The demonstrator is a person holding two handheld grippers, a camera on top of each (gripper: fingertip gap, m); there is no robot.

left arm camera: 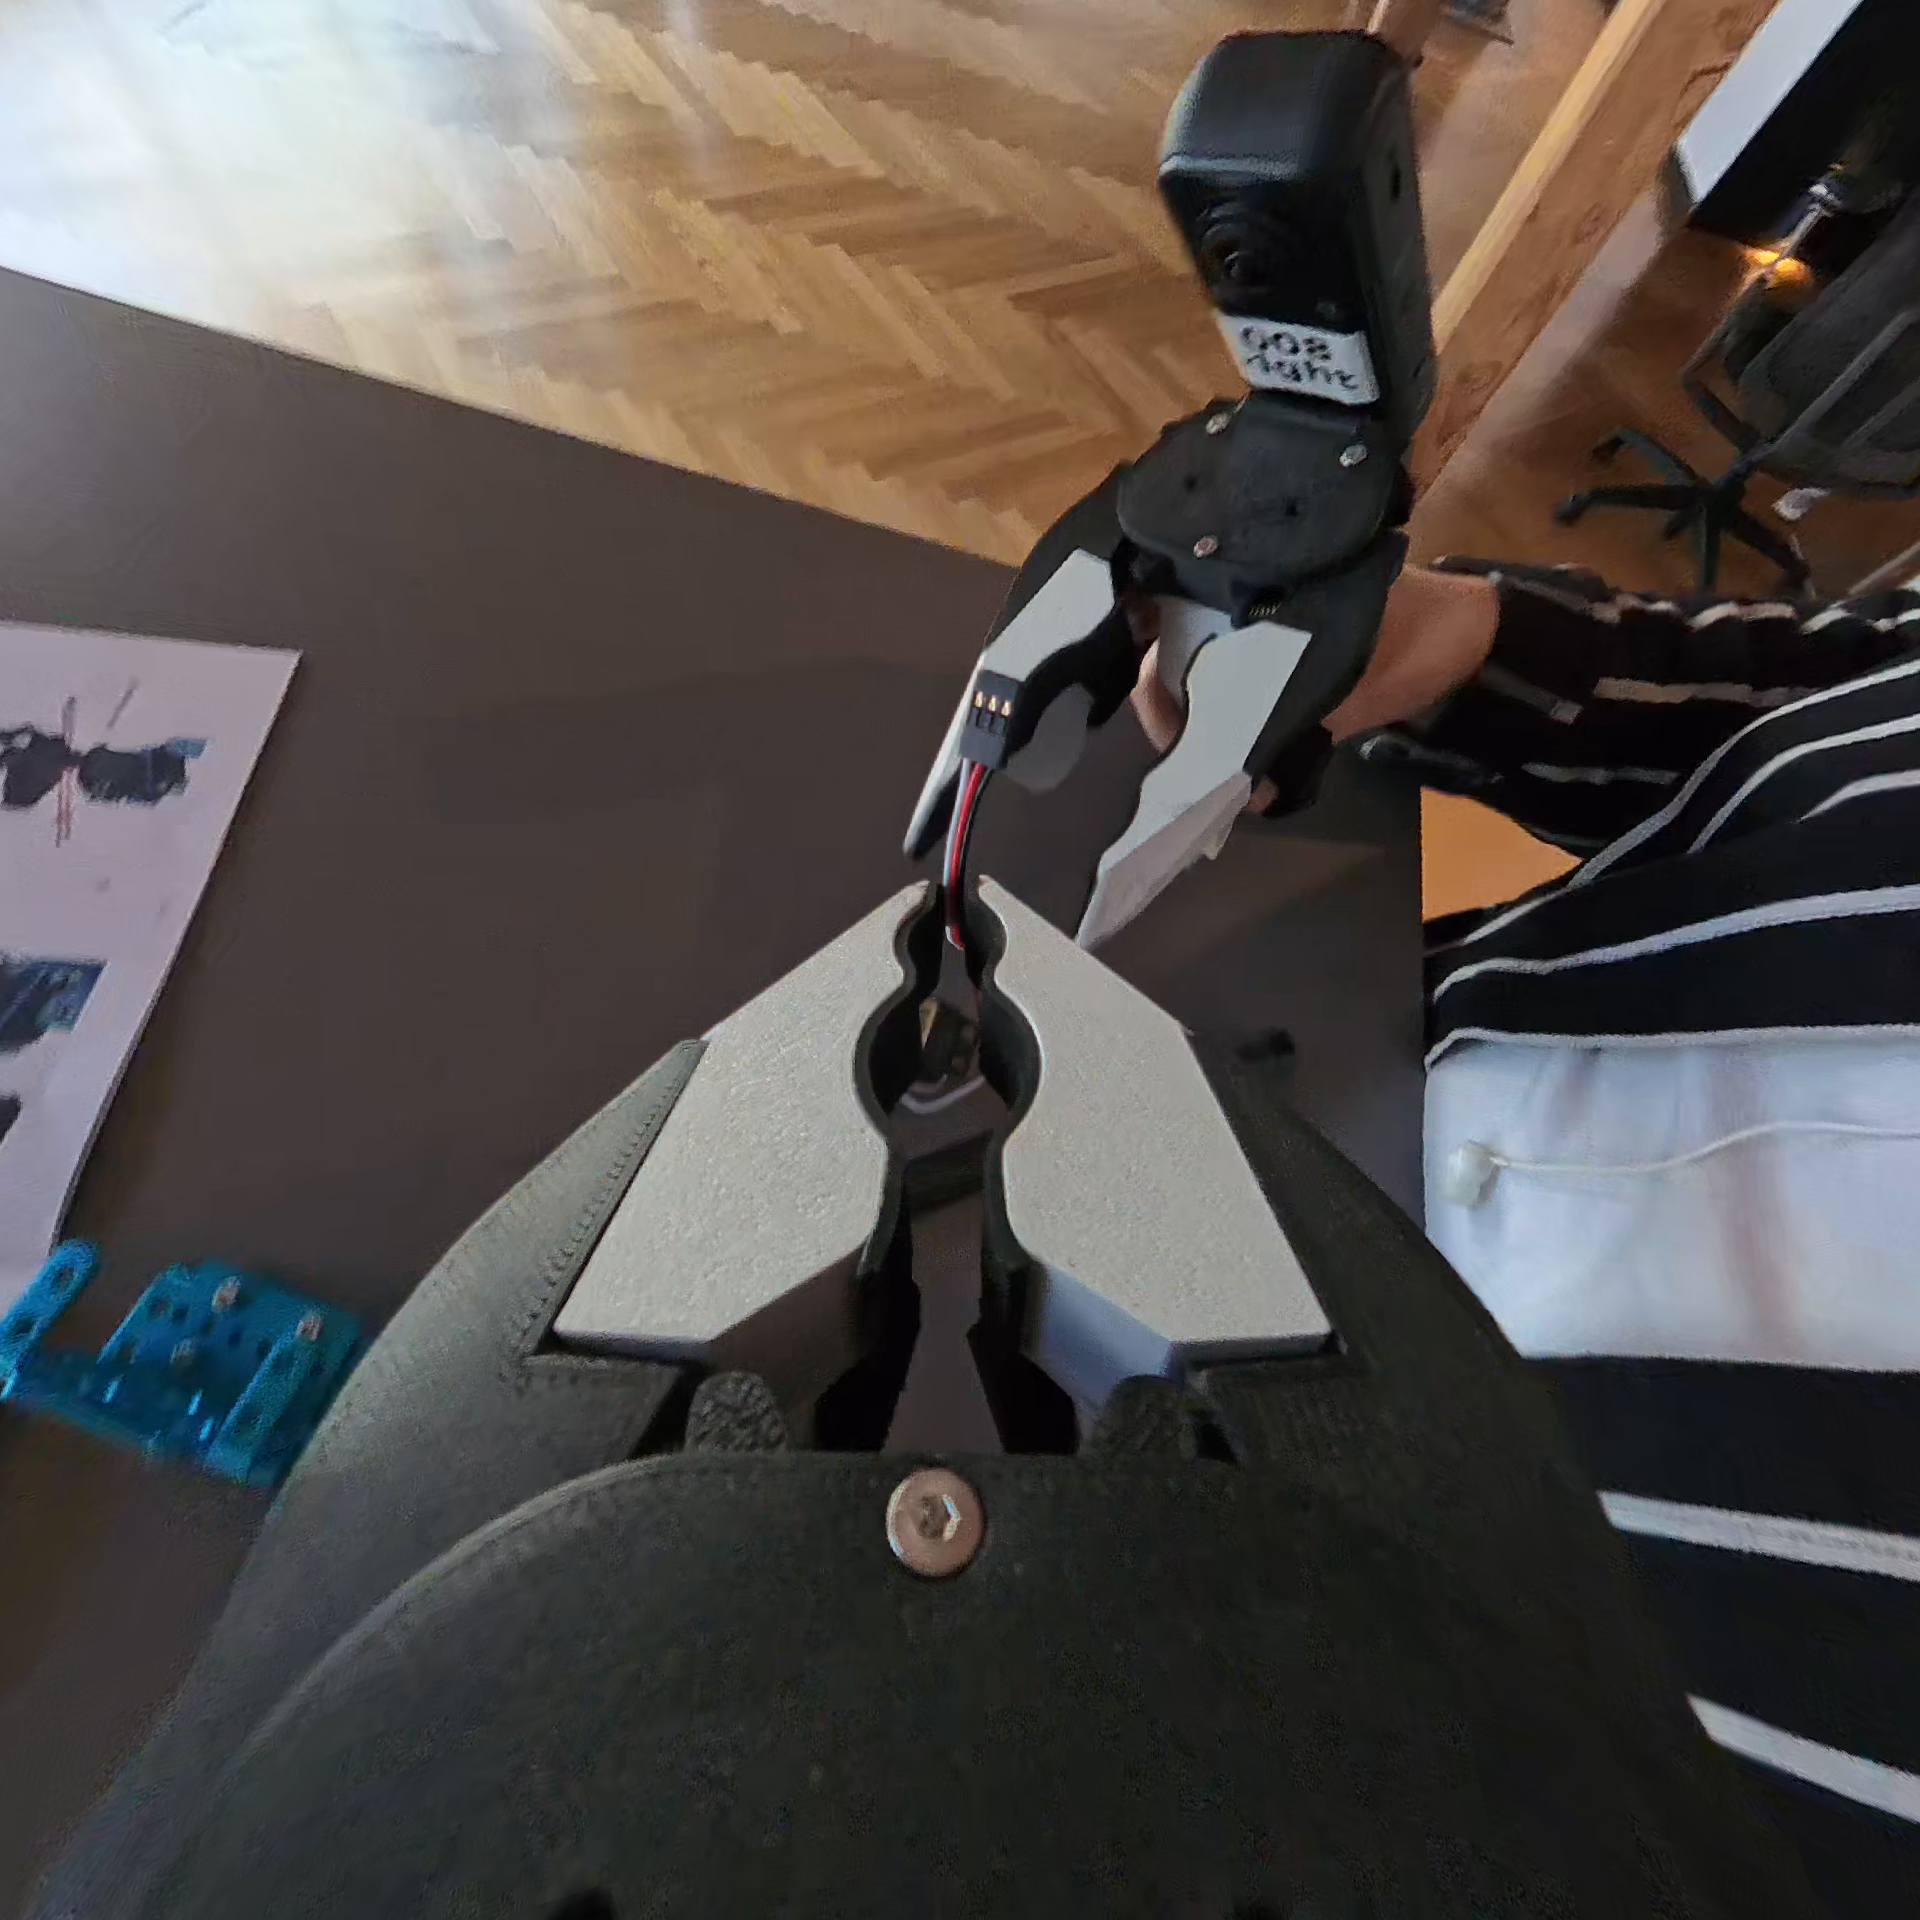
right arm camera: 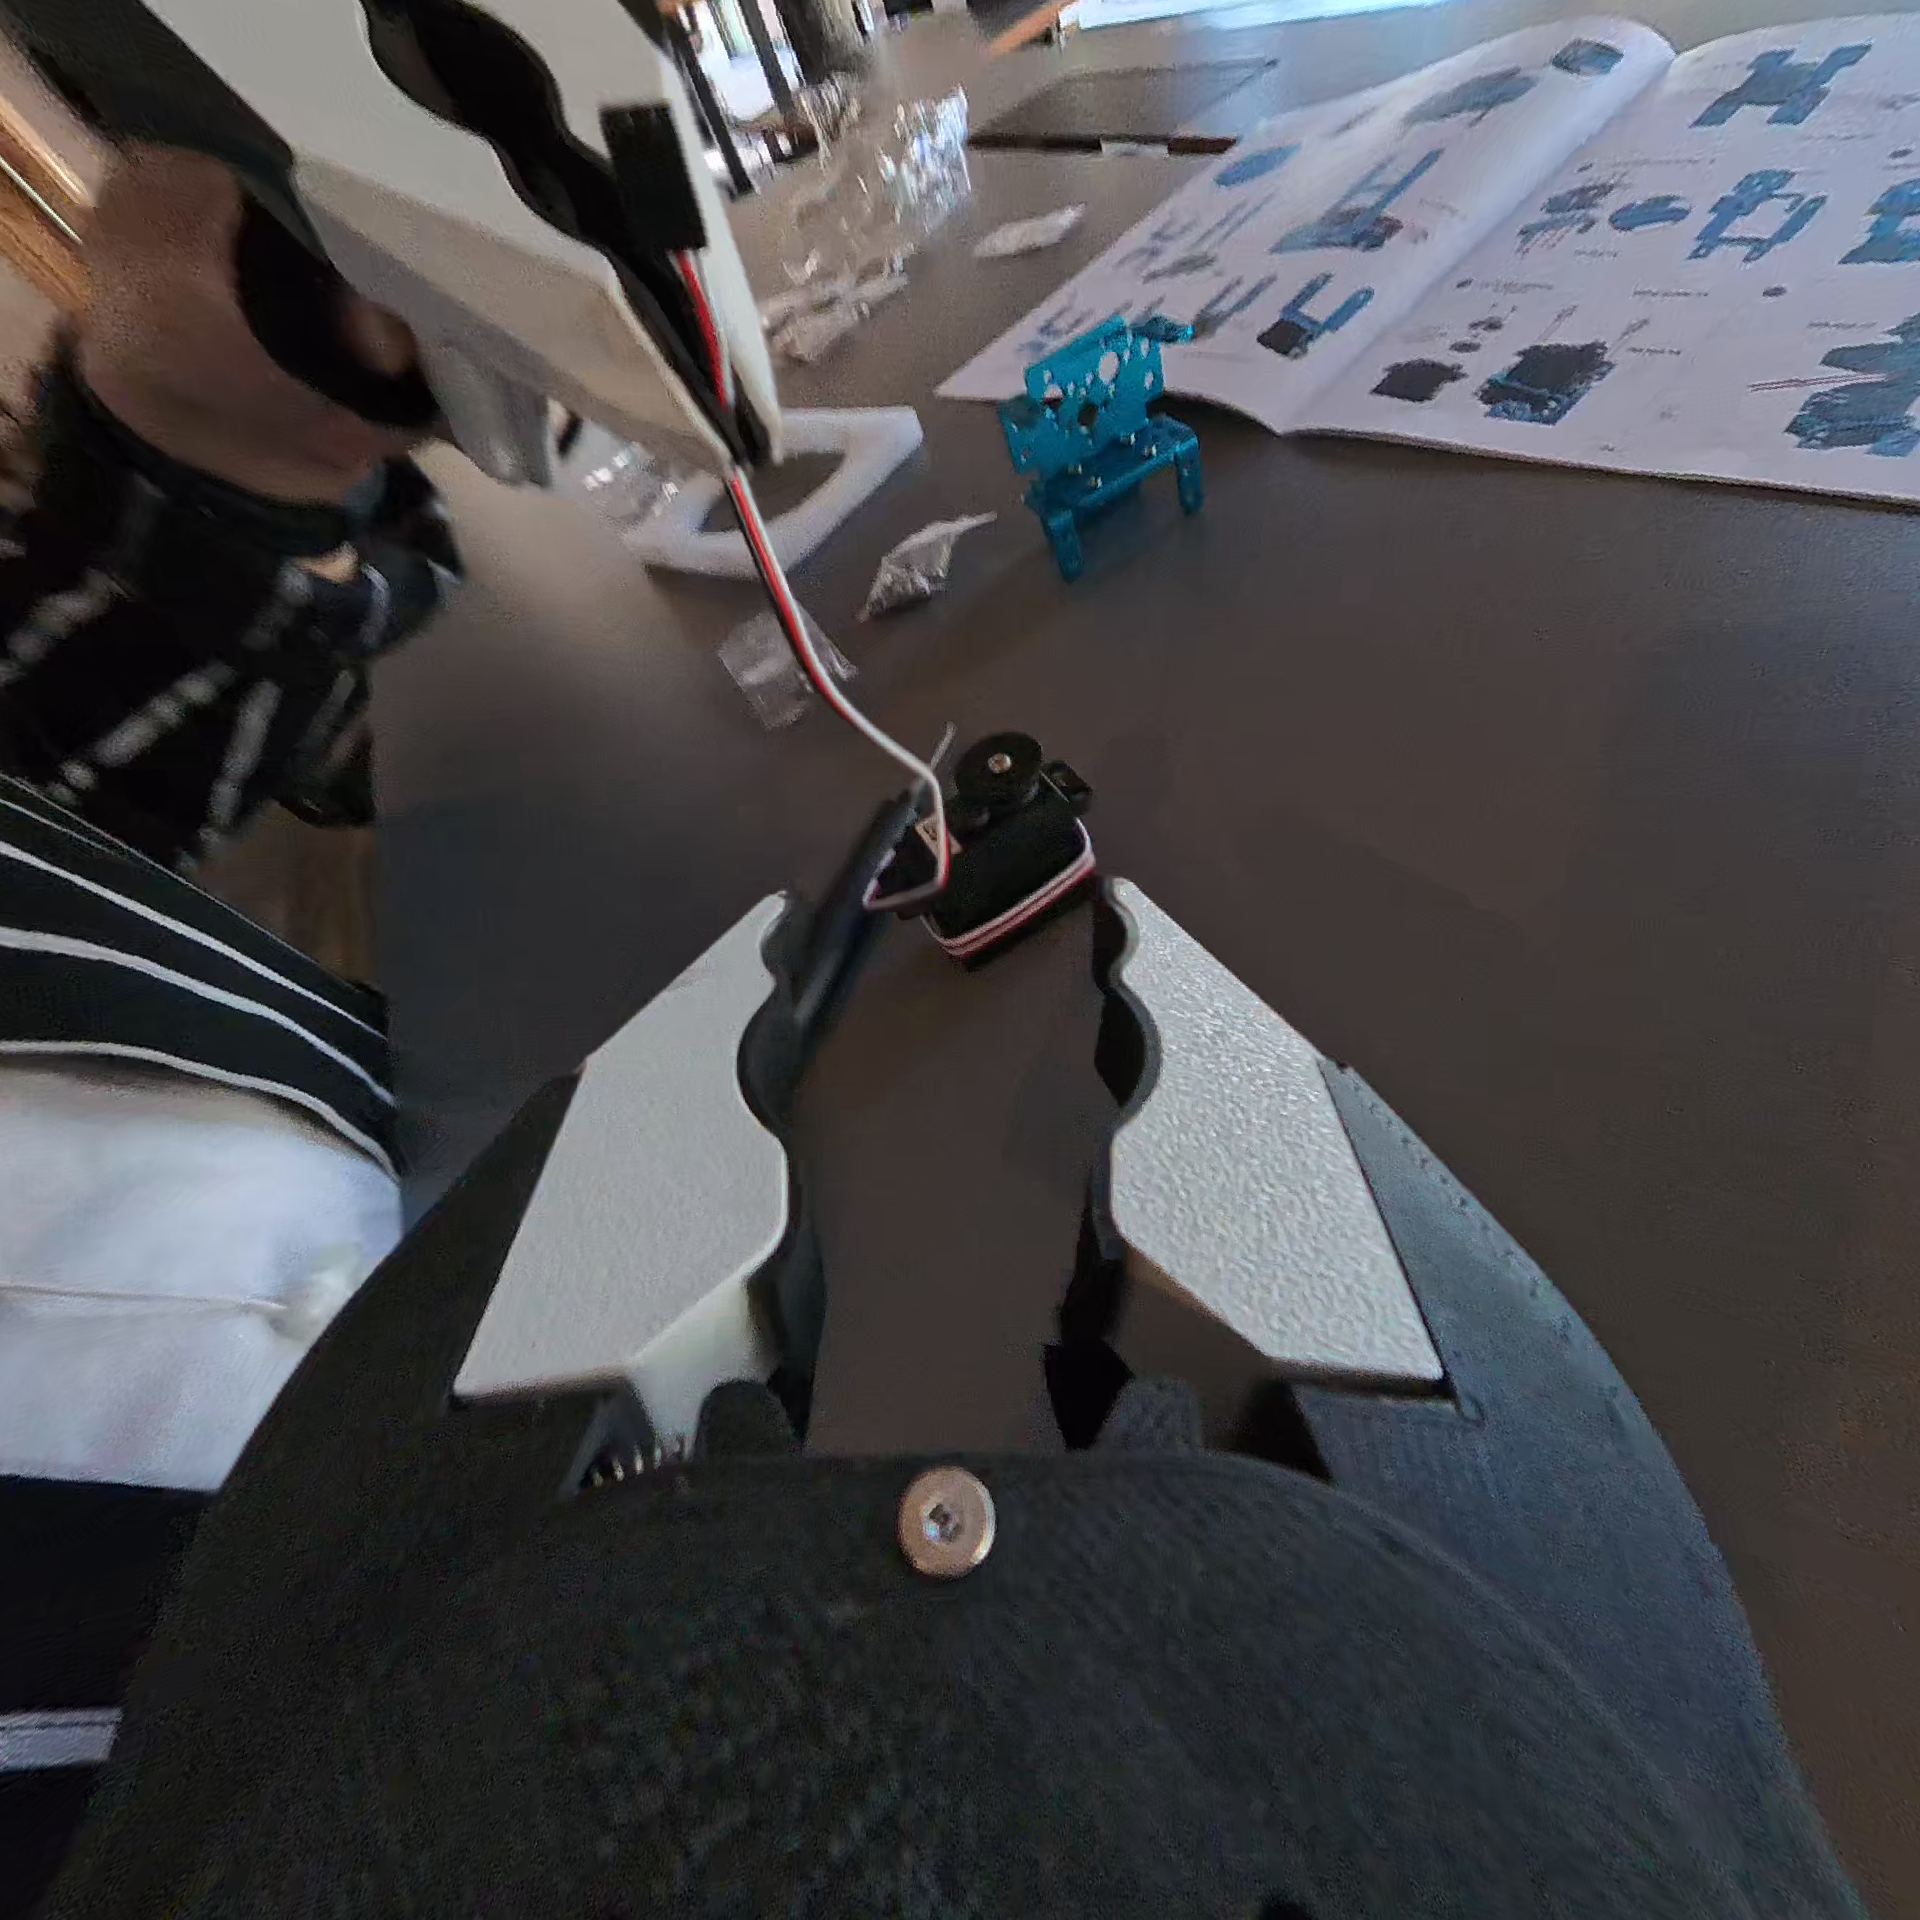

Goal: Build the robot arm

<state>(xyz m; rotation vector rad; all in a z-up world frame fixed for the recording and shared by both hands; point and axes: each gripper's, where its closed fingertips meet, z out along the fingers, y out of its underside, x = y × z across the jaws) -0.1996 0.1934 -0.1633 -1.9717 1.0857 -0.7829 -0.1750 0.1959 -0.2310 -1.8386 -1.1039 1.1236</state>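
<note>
A small black servo (right arm camera: pixel 1003 852) stands on the dark table (right arm camera: pixel 1455 831). Its red, black and white cable (right arm camera: pixel 790 613) rises to the left gripper (right arm camera: pixel 743 447), which is shut on the cable just below the black connector (right arm camera: pixel 649 156). In the left wrist view the left gripper (left arm camera: pixel 954 894) pinches the cable (left arm camera: pixel 961 831), the connector (left arm camera: pixel 992 727) sticks out above the tips, and the servo (left arm camera: pixel 940 1049) shows through the gap in the fingers. My right gripper (right arm camera: pixel 951 904) is open and low over the table, its tips on either side of the servo's near end. It also shows open in the left wrist view (left arm camera: pixel 1003 888).
A blue perforated metal bracket (right arm camera: pixel 1101 436) stands beyond the servo, also in the left wrist view (left arm camera: pixel 197 1371). An open instruction booklet (right arm camera: pixel 1558 239) lies at the far right. Small plastic bags (right arm camera: pixel 914 571) and a white foam frame (right arm camera: pixel 821 457) lie behind. A person's striped sleeve (left arm camera: pixel 1662 727) is close. Spacing between my two grippers at the tips: around 8 cm.
</note>
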